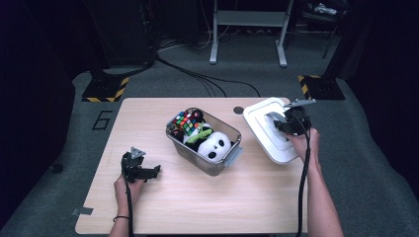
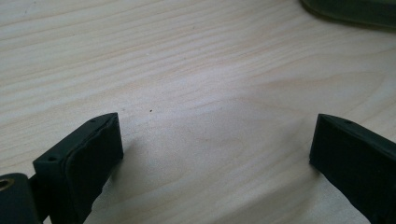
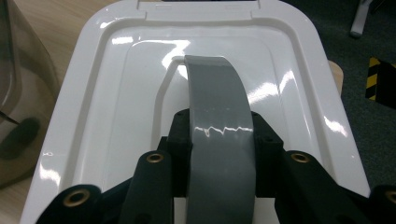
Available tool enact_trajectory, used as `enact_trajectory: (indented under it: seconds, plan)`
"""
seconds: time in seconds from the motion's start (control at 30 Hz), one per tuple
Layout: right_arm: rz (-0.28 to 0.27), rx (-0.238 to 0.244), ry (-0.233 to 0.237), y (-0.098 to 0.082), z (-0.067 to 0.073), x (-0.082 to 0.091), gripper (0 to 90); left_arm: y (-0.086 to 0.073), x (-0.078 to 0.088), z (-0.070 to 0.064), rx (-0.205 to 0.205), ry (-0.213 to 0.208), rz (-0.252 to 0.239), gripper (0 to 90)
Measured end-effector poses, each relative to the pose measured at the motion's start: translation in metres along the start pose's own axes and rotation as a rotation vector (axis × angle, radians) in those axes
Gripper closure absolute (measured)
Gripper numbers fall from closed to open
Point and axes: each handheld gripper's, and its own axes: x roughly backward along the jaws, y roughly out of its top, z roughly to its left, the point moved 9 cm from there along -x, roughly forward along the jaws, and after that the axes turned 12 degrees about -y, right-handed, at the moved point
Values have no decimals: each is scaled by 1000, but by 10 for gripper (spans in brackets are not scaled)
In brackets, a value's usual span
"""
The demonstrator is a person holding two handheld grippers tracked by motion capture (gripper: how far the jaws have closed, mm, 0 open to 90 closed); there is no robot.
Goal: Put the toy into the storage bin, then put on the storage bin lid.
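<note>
right tool (image 3: 219,154) clamps the grey handle (image 3: 219,107) of the white lid (image 3: 93,93); left tool (image 2: 215,154) gapes wide, empty.

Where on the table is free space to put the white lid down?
Bare wood lies in front of the bin, between the left gripper and the right forearm, and along the far left edge of the table. The right end is crowded: the lid, held by the right gripper, overhangs there.

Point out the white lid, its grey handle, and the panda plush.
white lid (image 3: 299,88), right gripper view, right rim
grey handle (image 3: 219,116), right gripper view, mid-strap
panda plush (image 1: 216,144), high view, face
</note>
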Motion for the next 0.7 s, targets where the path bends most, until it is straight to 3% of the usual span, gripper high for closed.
enact_trajectory:
  seconds: [0.3, 0.7]
  plan:
    - [-40, 25, 30, 25, 12, 16, 670, 0, 0, 0, 1, 0, 0, 25]
    - [-86, 76, 113, 53, 51, 27, 670, 0, 0, 0, 2, 1, -1, 26]
